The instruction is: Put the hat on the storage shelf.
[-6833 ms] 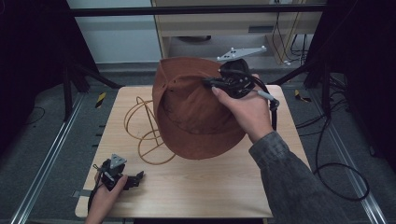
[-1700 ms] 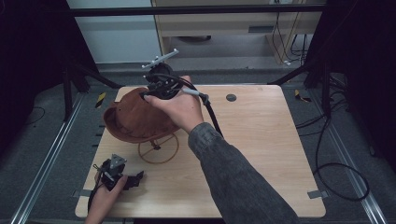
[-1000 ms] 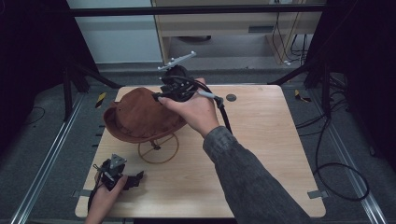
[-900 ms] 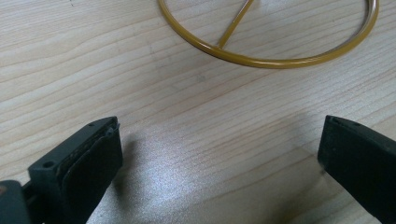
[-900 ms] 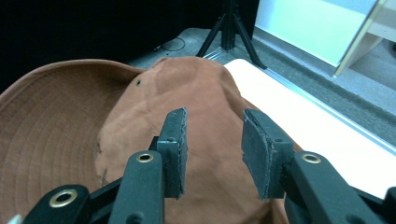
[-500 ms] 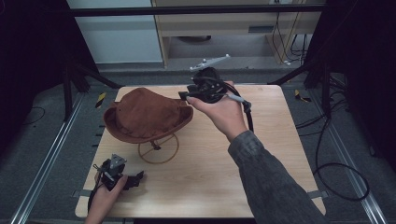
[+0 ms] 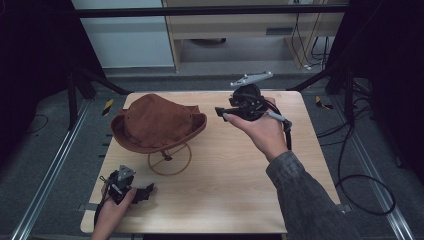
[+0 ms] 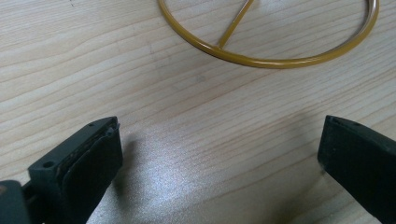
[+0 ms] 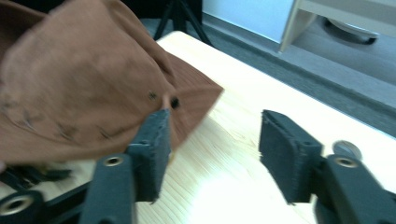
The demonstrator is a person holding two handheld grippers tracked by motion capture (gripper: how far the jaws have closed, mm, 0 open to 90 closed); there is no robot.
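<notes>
A brown suede hat [image 7: 157, 122] rests on a yellow wire stand [image 7: 170, 158] at the left-middle of the wooden table [image 7: 225, 170]. My right gripper [image 7: 220, 112] hovers just right of the hat's brim, open, nothing between its jaws. In the right gripper view the hat [image 9: 79, 84] lies beyond the left jaw, apart from it. My left gripper [image 7: 149, 190] rests near the table's front left corner, open and empty. In the left gripper view the stand's ring base [image 8: 261, 58] lies ahead on the wood.
A small round dark disc [image 9: 346, 148] lies on the table beyond the right jaw. Metal frame rails run along both sides of the table. A cabinet and cables stand behind the far edge.
My right gripper set the hat on the wire stand, let go, and has drawn away to the right. The left gripper has stayed still.
</notes>
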